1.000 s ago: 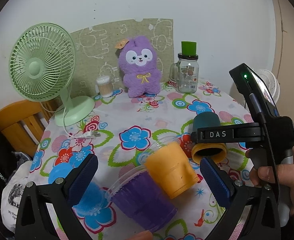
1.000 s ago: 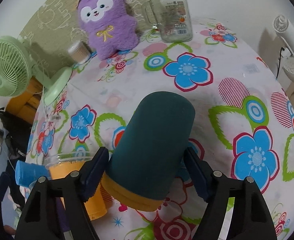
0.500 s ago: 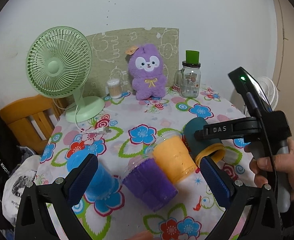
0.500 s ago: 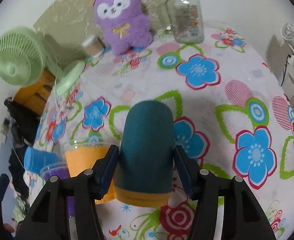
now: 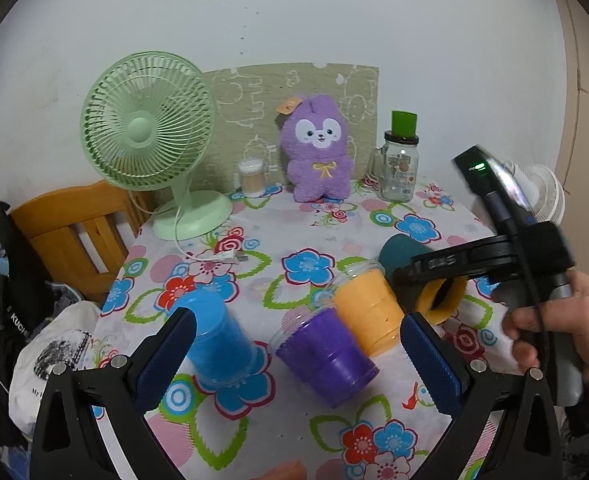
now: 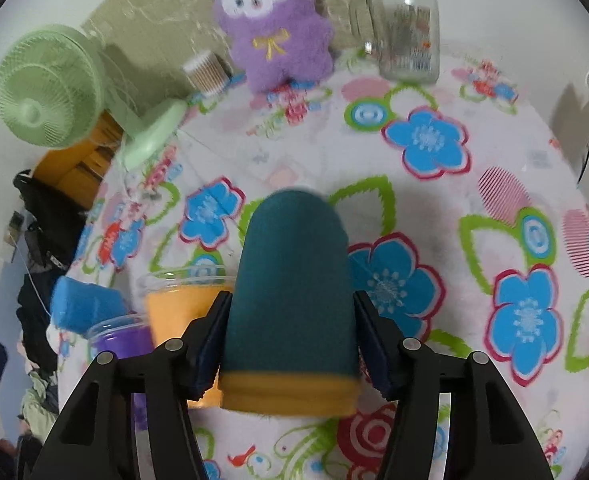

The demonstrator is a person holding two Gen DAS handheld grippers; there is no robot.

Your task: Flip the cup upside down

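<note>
A dark teal cup with an orange rim (image 6: 290, 300) lies on its side, rim toward the camera, on the flowered tablecloth (image 6: 434, 200). My right gripper (image 6: 290, 344) is shut on it, one pad on each side near the rim. It also shows in the left wrist view (image 5: 404, 256) under the right gripper (image 5: 446, 276). An orange cup (image 5: 368, 312), a purple cup (image 5: 326, 354) and a blue cup (image 5: 218, 344) lie on the table. My left gripper (image 5: 294, 364) is open and empty, held above them.
A green fan (image 5: 146, 124), a purple plush toy (image 5: 318, 152), a glass jar with a green lid (image 5: 400, 168) and a small swab pot (image 5: 251, 178) stand at the table's back. A wooden chair (image 5: 70, 236) and bags are at the left.
My right gripper has closed its fingers onto the teal cup. My left gripper has pulled back and up, so more of the table and the blue cup show.
</note>
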